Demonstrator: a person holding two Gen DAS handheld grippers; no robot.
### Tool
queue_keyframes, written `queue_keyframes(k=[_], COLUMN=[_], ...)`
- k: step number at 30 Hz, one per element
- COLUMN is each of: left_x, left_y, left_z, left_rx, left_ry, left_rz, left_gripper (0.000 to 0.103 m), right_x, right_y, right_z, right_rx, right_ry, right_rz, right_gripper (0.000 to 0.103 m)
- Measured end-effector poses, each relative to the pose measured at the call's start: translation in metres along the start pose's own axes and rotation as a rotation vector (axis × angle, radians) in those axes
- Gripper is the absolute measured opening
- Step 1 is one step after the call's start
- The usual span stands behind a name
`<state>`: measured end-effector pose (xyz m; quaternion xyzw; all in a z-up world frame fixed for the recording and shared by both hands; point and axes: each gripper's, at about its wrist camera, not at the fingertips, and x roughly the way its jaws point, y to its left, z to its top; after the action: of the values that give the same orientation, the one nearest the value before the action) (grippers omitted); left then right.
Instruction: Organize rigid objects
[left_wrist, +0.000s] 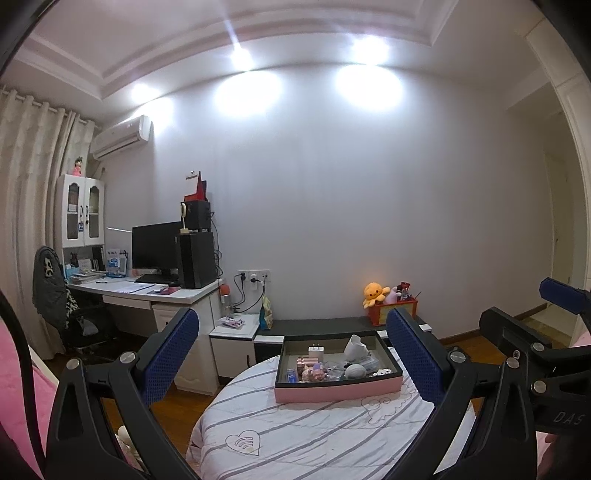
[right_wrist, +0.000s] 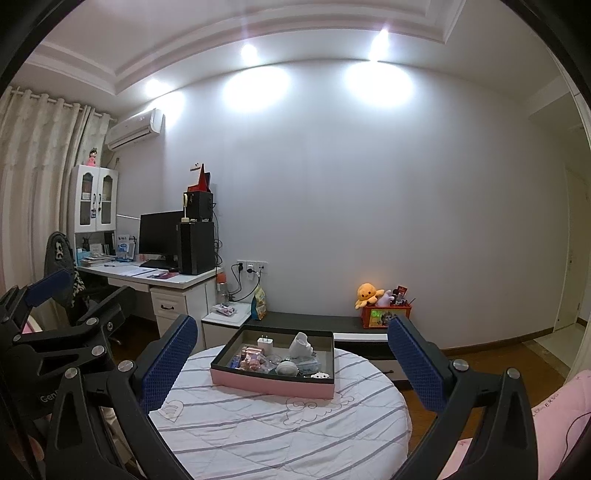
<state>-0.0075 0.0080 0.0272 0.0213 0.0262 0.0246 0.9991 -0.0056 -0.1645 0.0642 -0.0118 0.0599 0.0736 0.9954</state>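
Left wrist view: the left claw is hanging wide open with nothing in it, hovering back from the round desk — probably just lining up on the pink tray.
Tray contents: it's sitting at the far side of the striped cloth, holding a white charger, a white cup-like thing, a round grey item and pinkish bits. All jumbled together, so it's looking half sorted at best.
Right wrist view: the right claw is spread fully too, gripping nothing, aiming at the same tray from the other side.
Stage: small stuff is already lying inside the box — can't tell if it's coming out or staying.
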Motion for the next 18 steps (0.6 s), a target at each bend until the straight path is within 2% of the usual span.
queue_keyframes(k=[18], left_x=[-0.0006], left_y=[0.0006], left_z=[0.0017], left_rx=[0.001], left_ry=[0.0], left_rz=[-0.004], left_gripper=[0.103], right_x=[0.0008], right_y=[0.0002], right_z=[-0.0001], right_rx=[0.004], right_ry=[0.004], right_rz=[-0.006], right_gripper=[0.103])
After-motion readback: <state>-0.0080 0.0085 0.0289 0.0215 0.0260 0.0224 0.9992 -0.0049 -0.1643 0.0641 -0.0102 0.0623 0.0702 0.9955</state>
